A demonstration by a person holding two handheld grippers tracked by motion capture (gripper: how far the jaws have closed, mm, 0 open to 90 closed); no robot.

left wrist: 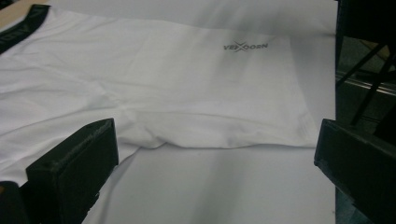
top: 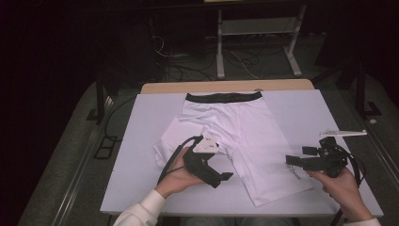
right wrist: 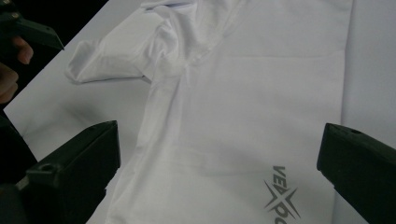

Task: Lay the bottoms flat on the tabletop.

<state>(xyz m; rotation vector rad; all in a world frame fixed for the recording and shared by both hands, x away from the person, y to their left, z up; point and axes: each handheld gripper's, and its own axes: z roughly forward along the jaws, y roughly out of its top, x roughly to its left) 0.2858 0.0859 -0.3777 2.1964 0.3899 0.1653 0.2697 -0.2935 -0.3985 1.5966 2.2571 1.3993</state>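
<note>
Dark room, cable clutter on the floor past the far edge; white table [top: 141, 141] lit from above. White shorts [top: 244, 136] lie flat near the middle of it, black waistband [top: 223, 97] at the far side, legs pointing toward the person. Leg with the grey logo [left wrist: 245, 46] is laid out straight. Other leg [top: 171, 141] is bunched and folded over itself, just off the crotch seam.

Left gripper [top: 227, 176] hovers over the shorts' crotch area, beside the bunched leg — jaws wide, nothing between them. Right gripper [top: 291, 160] sits at the outer edge of the logo leg near its hem — jaws also wide, empty. Neither touches cloth.

Thin white strip [top: 343, 133] lies on the table beyond the right gripper, well clear of the shorts.

Looks like the step is flattening before a fold. Suggest: left drops onto the bunched leg's hem corner, pinches one layer only, pulls outward away from the crotch seam. Right pins the logo leg's hem so the shorts don't drag along. Keep the pull low and level — lifting will re-wrinkle the middle.
</note>
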